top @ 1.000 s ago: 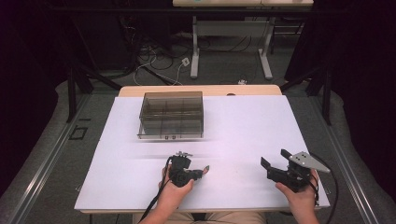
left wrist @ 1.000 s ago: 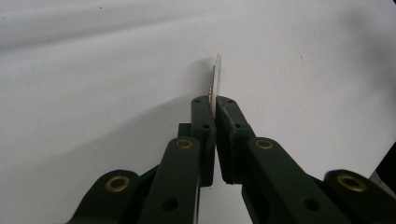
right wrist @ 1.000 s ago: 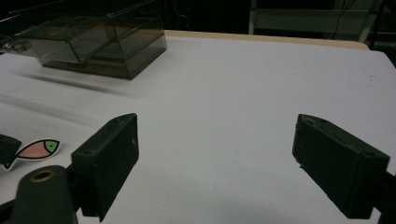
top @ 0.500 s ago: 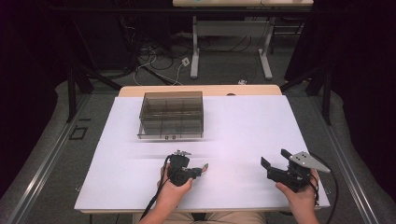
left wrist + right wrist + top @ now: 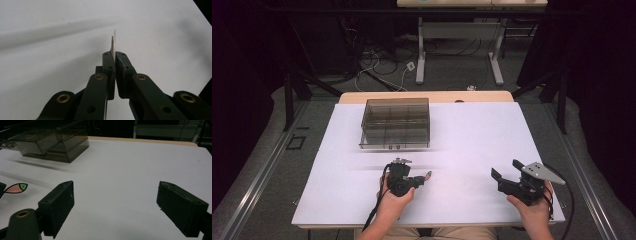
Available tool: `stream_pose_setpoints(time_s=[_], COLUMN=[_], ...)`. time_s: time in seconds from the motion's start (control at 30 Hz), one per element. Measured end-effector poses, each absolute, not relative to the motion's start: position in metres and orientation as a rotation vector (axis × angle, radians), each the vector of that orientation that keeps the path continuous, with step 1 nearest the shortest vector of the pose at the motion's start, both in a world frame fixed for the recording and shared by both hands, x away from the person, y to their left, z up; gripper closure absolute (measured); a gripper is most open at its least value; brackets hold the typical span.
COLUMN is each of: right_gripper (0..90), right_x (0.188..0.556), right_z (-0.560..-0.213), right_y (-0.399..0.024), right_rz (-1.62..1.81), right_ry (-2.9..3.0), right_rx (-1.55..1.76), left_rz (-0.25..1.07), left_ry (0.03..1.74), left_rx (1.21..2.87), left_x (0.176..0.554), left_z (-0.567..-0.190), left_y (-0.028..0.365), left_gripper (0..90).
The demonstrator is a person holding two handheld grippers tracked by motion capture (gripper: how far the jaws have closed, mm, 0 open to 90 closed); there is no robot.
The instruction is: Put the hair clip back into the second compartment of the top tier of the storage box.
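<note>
My left gripper [image 5: 421, 178] lies low over the near middle of the white table [image 5: 472, 135], pointing right. It is shut on a thin flat pink fish-shaped piece [image 5: 428, 175], which sticks out past the fingertips. In the left gripper view [image 5: 115, 56] the piece [image 5: 113, 45] shows edge-on between the closed jaws. From the right gripper view it [image 5: 16, 188] is pink with a green spot. My right gripper [image 5: 506, 168] is held at the near right, open, jaws wide apart with nothing between them [image 5: 115, 195].
A smoky clear plastic box [image 5: 396, 123] with inner dividers stands at the back left of the table, also seen in the right gripper view [image 5: 50, 140]. Beyond the table's far edge are desk legs and floor cables [image 5: 377, 65].
</note>
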State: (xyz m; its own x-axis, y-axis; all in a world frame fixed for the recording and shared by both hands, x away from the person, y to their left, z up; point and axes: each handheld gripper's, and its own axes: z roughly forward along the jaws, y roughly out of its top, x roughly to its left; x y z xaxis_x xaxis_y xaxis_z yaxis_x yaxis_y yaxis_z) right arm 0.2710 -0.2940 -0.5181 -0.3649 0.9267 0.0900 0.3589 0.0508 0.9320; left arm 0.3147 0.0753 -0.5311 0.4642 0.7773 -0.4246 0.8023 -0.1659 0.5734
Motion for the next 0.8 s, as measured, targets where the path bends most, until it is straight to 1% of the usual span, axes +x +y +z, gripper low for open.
stream_pose_setpoints(time_s=[0.8], right_gripper=[14.3], right_x=[0.273], right_z=[-0.52], right_y=[-0.295], right_rz=[1.311], right_ry=[1.772], right_rx=[1.31], left_rz=[-0.03], left_ry=[1.337], left_rx=[1.881], left_x=[0.322], left_z=[-0.522], left_y=[0.089], left_gripper=[87.5])
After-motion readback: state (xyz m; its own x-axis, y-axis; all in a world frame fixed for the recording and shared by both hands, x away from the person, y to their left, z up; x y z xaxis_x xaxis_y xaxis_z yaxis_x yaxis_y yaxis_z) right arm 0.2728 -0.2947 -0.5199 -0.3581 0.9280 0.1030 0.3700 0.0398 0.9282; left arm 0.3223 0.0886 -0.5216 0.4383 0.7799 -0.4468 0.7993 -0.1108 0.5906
